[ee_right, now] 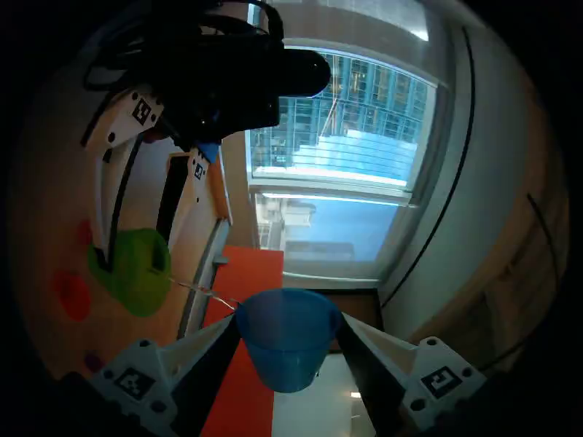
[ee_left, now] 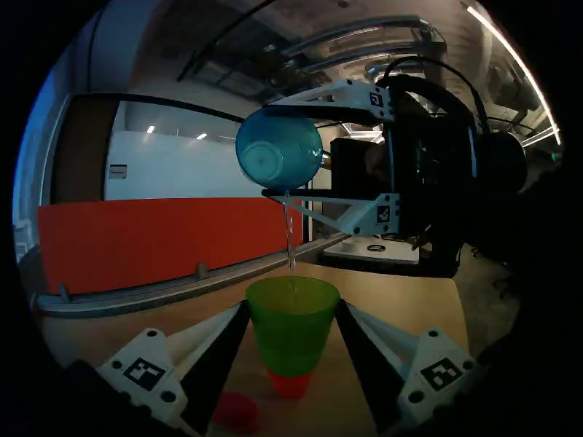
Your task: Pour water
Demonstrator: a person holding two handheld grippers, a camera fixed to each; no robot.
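**Left gripper** (ee_left: 291, 306): jaws part-open, closed to the width of the green cup (ee_left: 291, 339). Both fingers press its sides just below the rim.

**Green cup:** upright, long axis vertical, mouth up. It is over the table (ee_left: 408, 298), directly below the blue cup. A red piece (ee_left: 290, 384) shows under its base. Whether that is a second cup nested beneath cannot be told.

**Right gripper** (ee_right: 288, 320): jaws part-open, clamped on the blue cup (ee_right: 288, 353), one finger on each side.

**Blue cup:** raised above the green cup and clear of it. It is tipped so its long axis lies near level. In the left gripper view its base faces the camera and its mouth points away.

**Water** (ee_left: 290, 240): a thin stream falls from the blue cup's lower lip into the green cup's mouth.
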